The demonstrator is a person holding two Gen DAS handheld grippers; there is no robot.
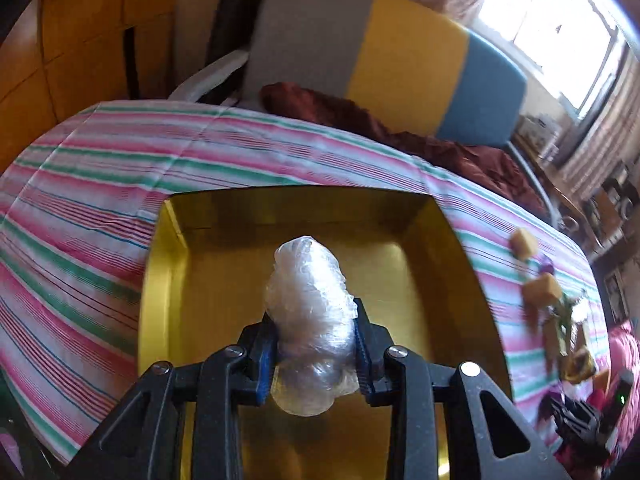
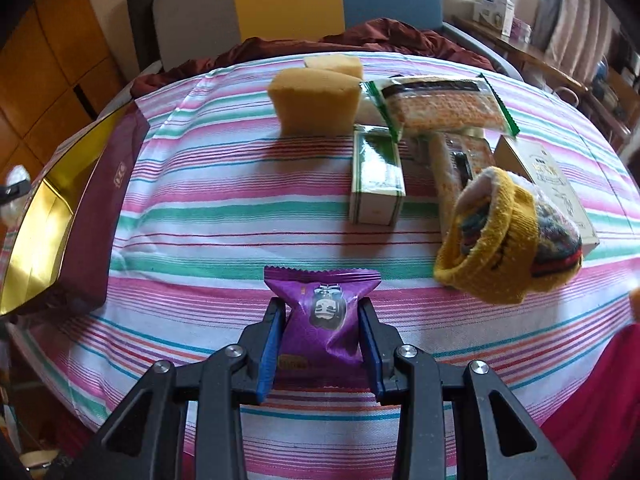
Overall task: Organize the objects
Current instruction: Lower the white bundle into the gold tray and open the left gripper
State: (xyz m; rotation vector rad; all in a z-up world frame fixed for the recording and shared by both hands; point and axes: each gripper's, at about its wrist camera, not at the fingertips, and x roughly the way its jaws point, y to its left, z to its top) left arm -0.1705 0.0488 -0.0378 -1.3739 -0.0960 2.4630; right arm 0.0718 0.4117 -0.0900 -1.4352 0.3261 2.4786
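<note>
Left gripper (image 1: pixel 316 344) pinching plastic-wrapped bundle (image 1: pixel 310 320), long axis along fingers, gold box (image 1: pixel 164 280) directly beneath. Right gripper (image 2: pixel 322 340) clamping purple packet (image 2: pixel 324 312); box far left of fingers.

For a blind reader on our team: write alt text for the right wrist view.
The right gripper clamps a purple snack packet above a striped tablecloth. Beyond lie two yellow sponges, a green-and-white box, wrapped crackers and a yellow knit sock; a gold-lined box sits far left.
</note>
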